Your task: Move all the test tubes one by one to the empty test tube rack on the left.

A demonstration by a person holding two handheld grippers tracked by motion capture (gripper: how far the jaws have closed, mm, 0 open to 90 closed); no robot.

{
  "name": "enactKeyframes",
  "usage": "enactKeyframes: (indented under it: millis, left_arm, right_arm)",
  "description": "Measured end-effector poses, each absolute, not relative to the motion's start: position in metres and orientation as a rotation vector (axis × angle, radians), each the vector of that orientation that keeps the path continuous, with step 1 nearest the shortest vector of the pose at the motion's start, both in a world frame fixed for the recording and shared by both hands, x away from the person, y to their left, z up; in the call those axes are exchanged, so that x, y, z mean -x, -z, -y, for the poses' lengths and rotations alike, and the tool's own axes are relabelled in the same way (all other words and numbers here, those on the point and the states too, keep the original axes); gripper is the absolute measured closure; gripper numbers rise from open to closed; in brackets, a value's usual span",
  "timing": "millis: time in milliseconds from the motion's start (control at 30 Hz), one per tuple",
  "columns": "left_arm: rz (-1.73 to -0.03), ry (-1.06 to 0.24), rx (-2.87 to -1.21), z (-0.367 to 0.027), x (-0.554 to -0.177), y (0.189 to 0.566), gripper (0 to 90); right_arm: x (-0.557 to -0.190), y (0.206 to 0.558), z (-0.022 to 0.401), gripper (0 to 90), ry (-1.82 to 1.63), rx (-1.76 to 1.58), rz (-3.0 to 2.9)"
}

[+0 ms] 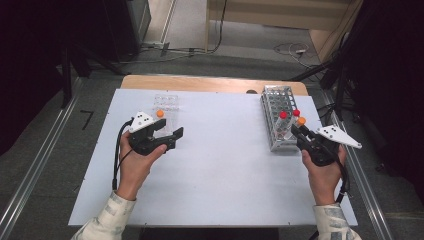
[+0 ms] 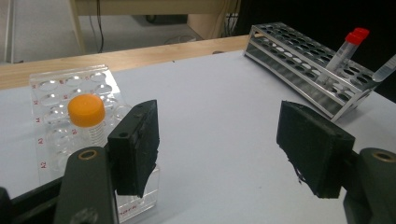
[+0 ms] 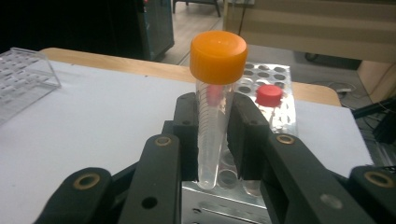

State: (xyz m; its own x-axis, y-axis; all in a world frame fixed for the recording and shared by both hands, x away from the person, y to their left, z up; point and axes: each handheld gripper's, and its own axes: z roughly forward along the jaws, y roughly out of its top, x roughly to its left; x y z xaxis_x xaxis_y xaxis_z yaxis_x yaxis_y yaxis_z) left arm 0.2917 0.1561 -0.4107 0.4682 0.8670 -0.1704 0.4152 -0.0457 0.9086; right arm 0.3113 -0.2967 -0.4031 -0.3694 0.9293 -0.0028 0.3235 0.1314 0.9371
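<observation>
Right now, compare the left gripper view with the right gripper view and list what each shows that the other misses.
Left gripper view: an orange-capped tube standing in the clear rack, open pads before it. Right gripper view: the right hand-held gripper shut on another orange-capped tube. Both: the metal rack with a red-capped tube, and the white table.

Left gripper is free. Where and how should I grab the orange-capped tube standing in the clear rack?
Probably grip the orange-capped tube at its cap or the ribbed neck just below, coming down from above. It stands upright in the clear rack, whose wells surround the lower body, so the top is the exposed part. The left gripper is open, wide enough to straddle the cap.
</observation>
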Motion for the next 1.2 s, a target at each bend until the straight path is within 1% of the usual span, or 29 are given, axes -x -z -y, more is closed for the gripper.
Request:
enactKeyframes:
  millis: [433, 1200]
  left_arm:
    - [-1.11, -0.526, -1.657, -0.154, -0.291, 0.41, 30.6]
    - [-1.067, -0.503, -1.664, -0.145, -0.288, 0.409, 30.6]
  right_arm:
    - [-0.309, 0.404, 0.257, 71.6, -1.279, -1.129, -1.876]
    - [-0.314, 0.433, 0.175, 71.5, -1.296, -1.015, -2.076]
